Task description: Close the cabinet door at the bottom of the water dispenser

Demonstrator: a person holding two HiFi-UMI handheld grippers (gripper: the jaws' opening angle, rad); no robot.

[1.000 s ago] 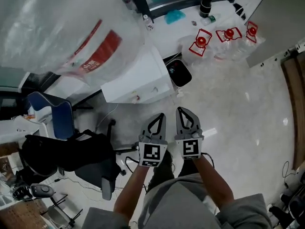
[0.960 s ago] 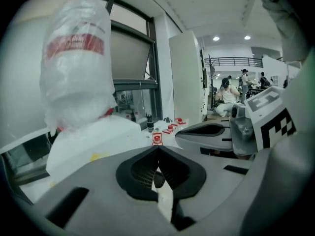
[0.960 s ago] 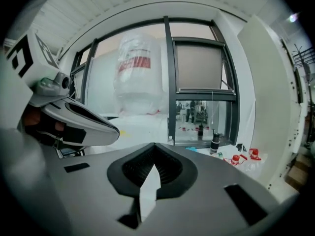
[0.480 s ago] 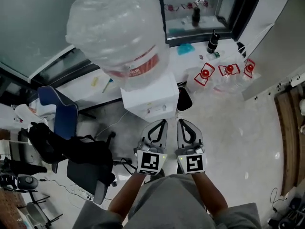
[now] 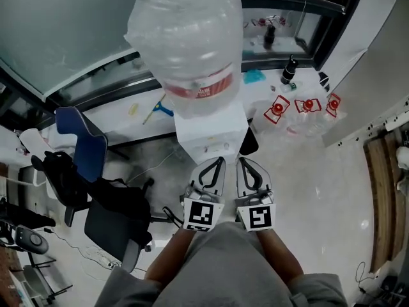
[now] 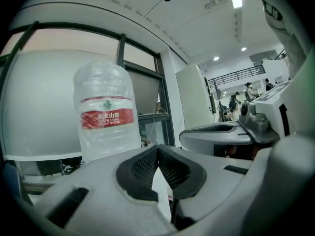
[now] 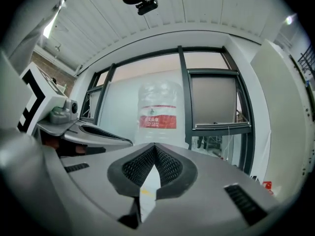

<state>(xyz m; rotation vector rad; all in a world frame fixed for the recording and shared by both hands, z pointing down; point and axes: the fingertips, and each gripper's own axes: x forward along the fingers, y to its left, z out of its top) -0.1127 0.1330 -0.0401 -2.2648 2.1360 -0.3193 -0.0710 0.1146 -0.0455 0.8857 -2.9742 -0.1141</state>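
Note:
The white water dispenser [image 5: 214, 138] stands under a big clear water bottle [image 5: 188, 43] with a red label. Its lower cabinet door is hidden below the dispenser's top in the head view. My left gripper [image 5: 217, 162] and right gripper [image 5: 241, 162] are held side by side just in front of the dispenser, both shut and empty. In the left gripper view the shut left gripper [image 6: 157, 148] points about level at the bottle [image 6: 106, 117]. The right gripper view shows the right gripper [image 7: 155, 146] likewise shut, with the bottle [image 7: 158, 117] ahead.
A blue chair [image 5: 80, 139] and a black office chair with a dark bag [image 5: 102, 200] stand at the left. Several empty bottles with red caps [image 5: 307, 107] lie on the floor at the right. A dark bin-like thing [image 5: 248, 143] sits beside the dispenser.
Both grippers have risen together, still shut and side by side. The head view has lifted too, so the bottle and dispenser now sit at the middle, directly ahead of the jaws.

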